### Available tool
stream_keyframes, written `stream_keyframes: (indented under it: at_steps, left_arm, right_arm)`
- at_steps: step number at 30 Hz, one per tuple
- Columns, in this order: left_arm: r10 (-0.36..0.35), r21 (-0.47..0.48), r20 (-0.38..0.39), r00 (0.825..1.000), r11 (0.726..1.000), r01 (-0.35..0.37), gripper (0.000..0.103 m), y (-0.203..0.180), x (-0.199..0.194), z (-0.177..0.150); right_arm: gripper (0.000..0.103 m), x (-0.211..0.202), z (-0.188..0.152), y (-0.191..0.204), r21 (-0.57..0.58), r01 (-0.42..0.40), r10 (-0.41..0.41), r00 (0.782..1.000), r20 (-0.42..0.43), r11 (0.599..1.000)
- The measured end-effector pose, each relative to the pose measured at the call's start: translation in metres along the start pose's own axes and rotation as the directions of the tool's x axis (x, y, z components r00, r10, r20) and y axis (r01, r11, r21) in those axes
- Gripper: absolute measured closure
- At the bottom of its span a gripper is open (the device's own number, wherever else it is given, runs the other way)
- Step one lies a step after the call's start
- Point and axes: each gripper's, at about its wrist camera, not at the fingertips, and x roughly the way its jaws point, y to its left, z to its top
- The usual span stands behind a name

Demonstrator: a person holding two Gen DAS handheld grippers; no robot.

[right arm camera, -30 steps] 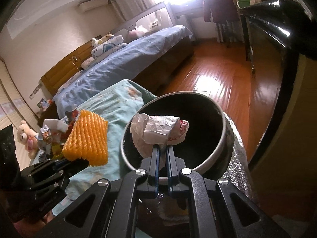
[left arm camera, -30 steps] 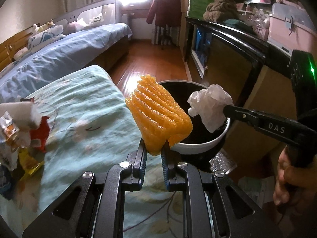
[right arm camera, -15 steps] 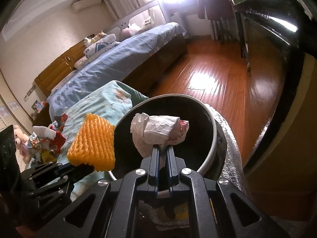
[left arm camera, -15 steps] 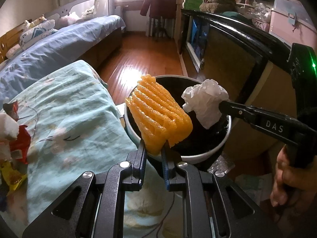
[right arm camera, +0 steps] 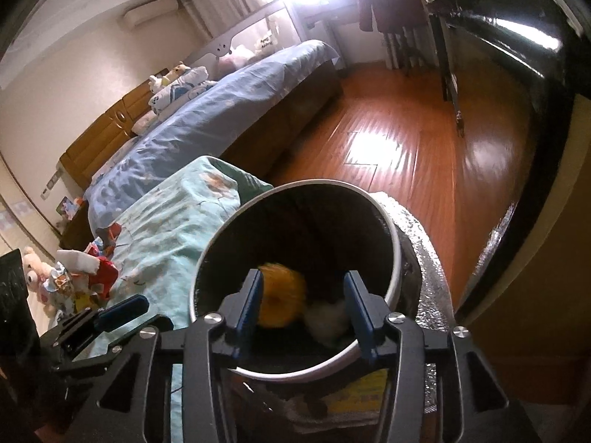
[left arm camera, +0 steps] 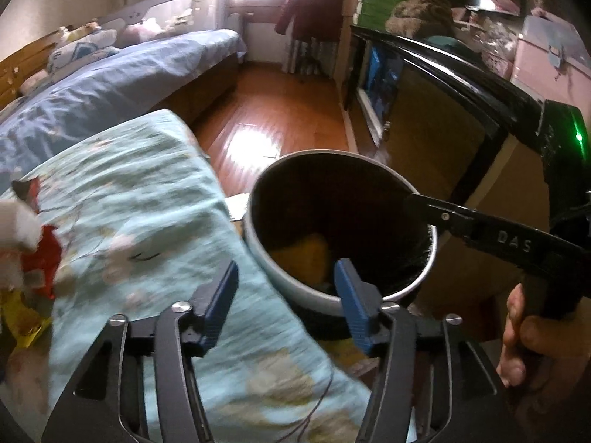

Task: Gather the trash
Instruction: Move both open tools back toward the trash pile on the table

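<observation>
The round bin (left arm camera: 334,155) with a dark inside stands on the floor beside the bed. An orange foam net (left arm camera: 303,258) lies inside it, and in the right wrist view it (right arm camera: 282,299) rests next to a crumpled white paper (right arm camera: 327,318). My left gripper (left arm camera: 286,283) hangs over the bin's near rim, its jaws opening with nothing between them. My right gripper (right arm camera: 303,288) is above the bin (right arm camera: 314,184), its jaws also opening and empty. A pile of wrappers (right arm camera: 85,274) lies on the teal bedspread (right arm camera: 173,221).
A black cabinet (left arm camera: 461,85) stands close to the right of the bin. A silver foil mat (right arm camera: 424,243) lies under the bin. Beyond are the wooden floor (right arm camera: 399,118) and a blue bed (left arm camera: 110,85). A hand (left arm camera: 524,336) holds the right gripper's handle.
Both grippers opened. The orange foam net and the white paper dropped from them into the bin.
</observation>
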Motion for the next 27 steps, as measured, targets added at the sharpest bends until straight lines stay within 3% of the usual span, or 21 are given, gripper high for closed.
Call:
stream_keyframes:
  at_steps: [2,8,27]
  left_arm:
    - [0.011,-0.032,0.013,1.0,0.999,-0.01,0.04,0.009,-0.008,-0.006]
    - [0.047,-0.112,0.032,0.998,0.993,-0.043,0.039,0.04,-0.032,-0.025]
    - [0.208,-0.321,0.046,0.977,0.929,-0.182,0.039,0.129,-0.102,-0.091]
  right_arm:
    - [0.038,-0.002,-0.002,0.006,-0.003,-0.018,0.018,1.0,0.002,1.0]
    - [0.028,-0.006,-0.01,0.032,-0.021,-0.082,0.082,0.997,0.003,0.996]
    - [0.028,0.004,-0.049,0.128,-0.137,-0.242,0.231,0.969,-0.089,0.961]
